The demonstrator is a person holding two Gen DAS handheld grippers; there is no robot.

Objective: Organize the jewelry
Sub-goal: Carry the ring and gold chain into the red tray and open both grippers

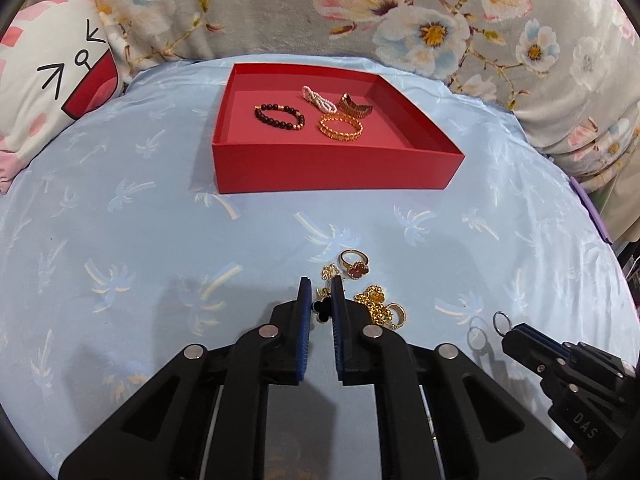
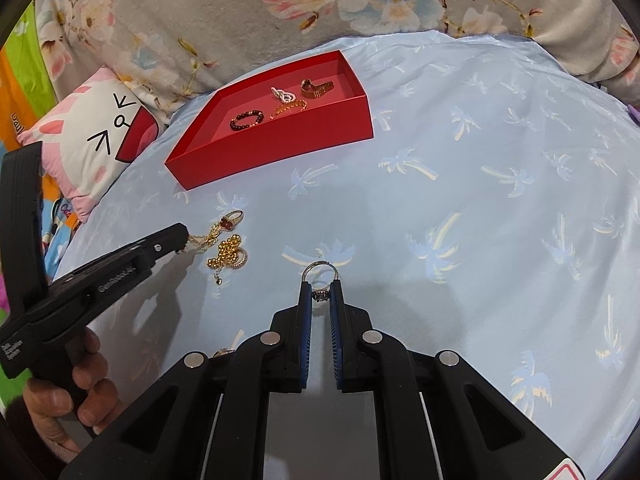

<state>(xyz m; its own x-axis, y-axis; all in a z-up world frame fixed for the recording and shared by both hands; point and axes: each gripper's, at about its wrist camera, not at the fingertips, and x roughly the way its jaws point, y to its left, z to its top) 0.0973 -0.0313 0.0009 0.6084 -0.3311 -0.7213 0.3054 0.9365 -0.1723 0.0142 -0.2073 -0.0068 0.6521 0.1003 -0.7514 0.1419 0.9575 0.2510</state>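
A red tray (image 1: 320, 168) (image 2: 280, 148) holds a dark bead bracelet (image 1: 280, 118), a pearl bracelet (image 1: 318, 98), a gold chain bracelet (image 1: 340, 128) and a brown band (image 1: 354, 106). My left gripper (image 1: 321, 286) is closed on a thin gold chain with a black clover charm (image 1: 321, 307) at the pile of loose jewelry: a red clover ring (image 1: 354, 264) and a gold bead chain (image 1: 378, 304). My right gripper (image 2: 320, 290) is shut on a silver ring (image 2: 320, 274), held above the sheet; it also shows in the left wrist view (image 1: 502, 322).
The light blue palm-print sheet (image 1: 140, 240) covers the bed. A floral blanket (image 1: 400, 12) lies behind the tray. A pink cartoon pillow (image 1: 52, 80) sits at the left. The person's hand (image 2: 68, 400) holds the left gripper handle.
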